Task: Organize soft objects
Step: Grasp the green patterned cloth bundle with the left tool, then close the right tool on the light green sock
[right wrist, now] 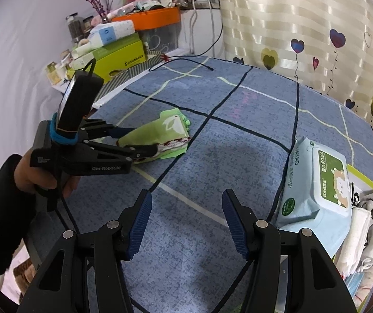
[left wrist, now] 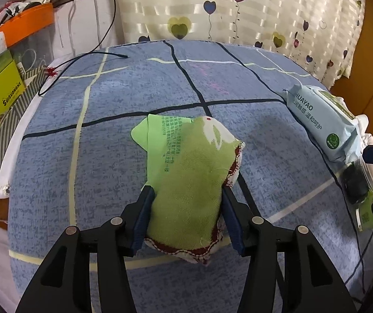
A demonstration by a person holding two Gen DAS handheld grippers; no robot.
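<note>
A green sock [left wrist: 189,182] with a white rabbit print and a red-and-white trim lies on the blue checked bedcover [left wrist: 134,86], with a green printed card under it. My left gripper [left wrist: 187,191] is shut on the sock, one blue pad on each side. In the right wrist view the left gripper [right wrist: 134,140] holds the green sock [right wrist: 165,133] at the middle left. My right gripper [right wrist: 186,198] is open and empty above the bedcover [right wrist: 238,135], to the right of the sock.
A light blue wet-wipes pack [left wrist: 316,120] lies at the bed's right edge [right wrist: 314,190], with white cloths and a face mask [right wrist: 355,234] beside it. Boxes and an orange-lidded bin [right wrist: 147,23] stand at the left. A black cable [left wrist: 82,62] trails onto the bed.
</note>
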